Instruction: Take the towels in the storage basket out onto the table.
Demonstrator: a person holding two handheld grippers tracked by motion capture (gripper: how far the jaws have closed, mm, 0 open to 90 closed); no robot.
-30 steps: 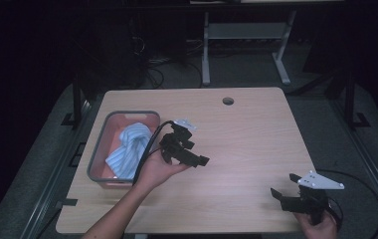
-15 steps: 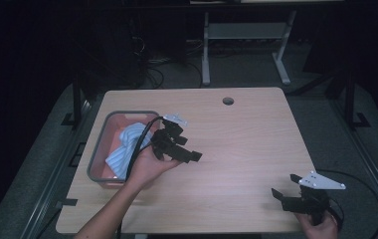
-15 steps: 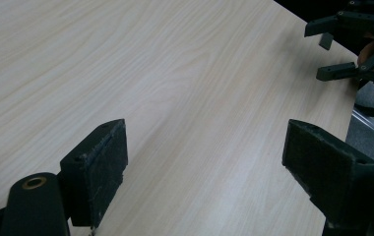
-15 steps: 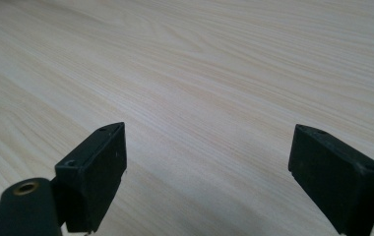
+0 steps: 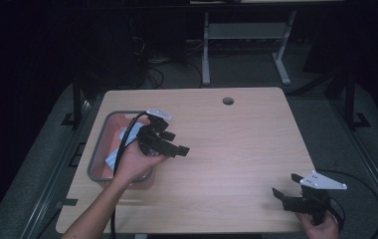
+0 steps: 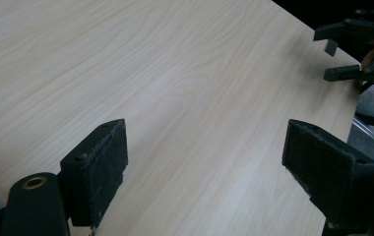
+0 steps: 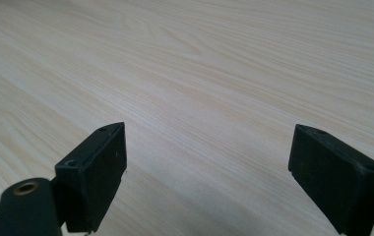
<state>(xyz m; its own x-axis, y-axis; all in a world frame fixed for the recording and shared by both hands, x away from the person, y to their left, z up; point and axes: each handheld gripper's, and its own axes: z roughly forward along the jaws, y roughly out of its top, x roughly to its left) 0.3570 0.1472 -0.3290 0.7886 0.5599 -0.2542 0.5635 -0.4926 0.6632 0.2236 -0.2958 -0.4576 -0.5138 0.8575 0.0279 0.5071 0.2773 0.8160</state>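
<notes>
Left gripper [image 5: 169,144]: jaws spread, empty, held over the pink bin's [image 5: 97,164] right rim, pointing away across the wooden table [image 5: 236,149]. Blue-white cloth [image 5: 127,139] lies in the bin, behind and left of it. Right gripper [image 5: 289,196]: jaws apart, empty, well apart.

Left gripper [image 5: 169,144]: held raised in the left hand [image 5: 133,162], jaws spread wide with nothing between them.
Left forearm: extended from the bottom edge, angled up and to the right.
Right gripper [image 5: 287,191]: held low in the right hand [image 5: 320,226], jaws parted, nothing gripped.
</notes>
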